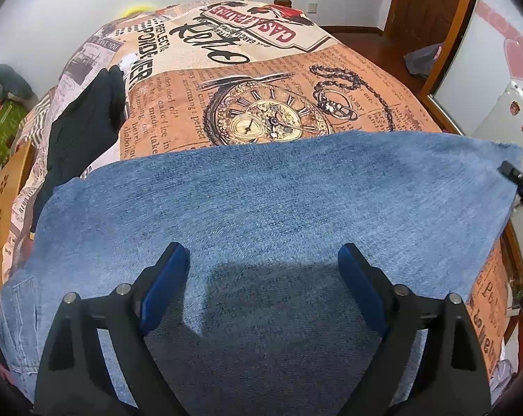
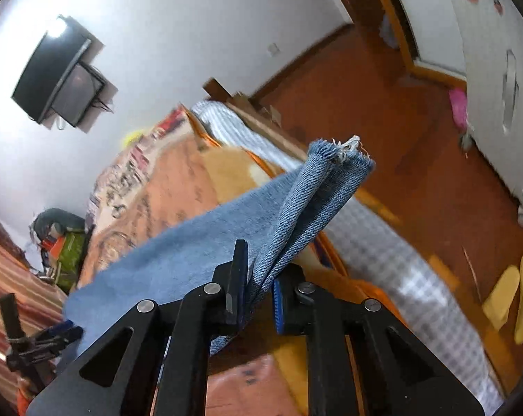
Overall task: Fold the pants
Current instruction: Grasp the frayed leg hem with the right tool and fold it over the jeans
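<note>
Blue denim pants (image 1: 261,201) spread flat across a bed's printed cover (image 1: 261,79), directly under and ahead of the left gripper (image 1: 263,270), jaws spread wide, blue pads clear of the cloth, nothing grasped. Pants cut off by the bottom frame edge; waist area hidden behind the gripper body. Far right, only a sliver of the right gripper (image 1: 514,176) at the frayed hem corner. From the right wrist view, right gripper (image 2: 261,291) clenched on a bunched hem of the pants (image 2: 316,201), lifted off the bed, fabric trailing back leftward. Background there blurred; cover print unreadable. Dark garment (image 1: 84,128) left of the pants, shape unclear.
</note>
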`<action>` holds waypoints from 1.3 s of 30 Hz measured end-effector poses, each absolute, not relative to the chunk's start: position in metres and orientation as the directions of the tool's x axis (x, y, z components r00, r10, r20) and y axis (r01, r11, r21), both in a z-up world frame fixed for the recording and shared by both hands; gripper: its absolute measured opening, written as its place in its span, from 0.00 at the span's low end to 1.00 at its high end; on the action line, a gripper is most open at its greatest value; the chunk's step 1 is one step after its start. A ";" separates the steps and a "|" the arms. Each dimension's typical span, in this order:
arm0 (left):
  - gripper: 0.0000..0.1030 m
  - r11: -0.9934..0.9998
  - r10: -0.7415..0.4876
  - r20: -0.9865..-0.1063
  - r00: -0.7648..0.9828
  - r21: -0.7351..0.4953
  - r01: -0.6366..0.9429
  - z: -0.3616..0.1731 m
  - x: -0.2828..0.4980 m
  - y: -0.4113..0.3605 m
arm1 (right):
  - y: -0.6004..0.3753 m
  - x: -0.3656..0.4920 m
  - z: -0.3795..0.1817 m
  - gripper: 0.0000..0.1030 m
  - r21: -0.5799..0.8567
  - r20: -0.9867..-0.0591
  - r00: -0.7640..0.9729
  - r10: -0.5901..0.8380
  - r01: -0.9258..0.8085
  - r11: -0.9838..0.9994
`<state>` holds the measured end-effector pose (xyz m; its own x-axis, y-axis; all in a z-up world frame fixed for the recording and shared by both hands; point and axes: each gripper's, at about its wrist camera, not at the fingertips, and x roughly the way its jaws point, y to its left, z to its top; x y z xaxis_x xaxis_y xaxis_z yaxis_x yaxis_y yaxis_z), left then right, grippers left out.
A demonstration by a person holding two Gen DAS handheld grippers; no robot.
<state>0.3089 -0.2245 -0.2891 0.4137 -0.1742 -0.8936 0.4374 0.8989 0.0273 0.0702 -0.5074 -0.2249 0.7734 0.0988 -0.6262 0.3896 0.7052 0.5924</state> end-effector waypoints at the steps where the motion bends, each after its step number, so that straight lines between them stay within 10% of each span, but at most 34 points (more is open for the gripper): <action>1: 0.88 0.900 -0.183 -0.892 0.413 0.016 0.435 -0.287 0.309 -0.223 | -0.507 0.070 -0.217 0.10 0.597 -0.612 0.785 0.098 0.376 0.709; 21: 0.88 0.914 -0.277 -0.791 0.545 -0.042 0.404 -0.225 0.286 -0.149 | -0.378 0.128 -0.079 0.08 0.489 -0.381 0.889 0.254 -0.040 0.871; 39: 0.88 0.942 -0.264 -0.743 0.615 -0.062 0.330 -0.217 0.257 -0.068 | -0.237 0.184 -0.124 0.08 0.448 -0.523 0.703 0.481 -0.253 0.857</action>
<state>0.2568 -0.0678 -0.2169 0.6151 -0.2637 -0.7431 0.3295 0.9421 -0.0616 0.1842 -0.2374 -0.1237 0.7034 0.4811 -0.5232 -0.2533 0.8575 0.4479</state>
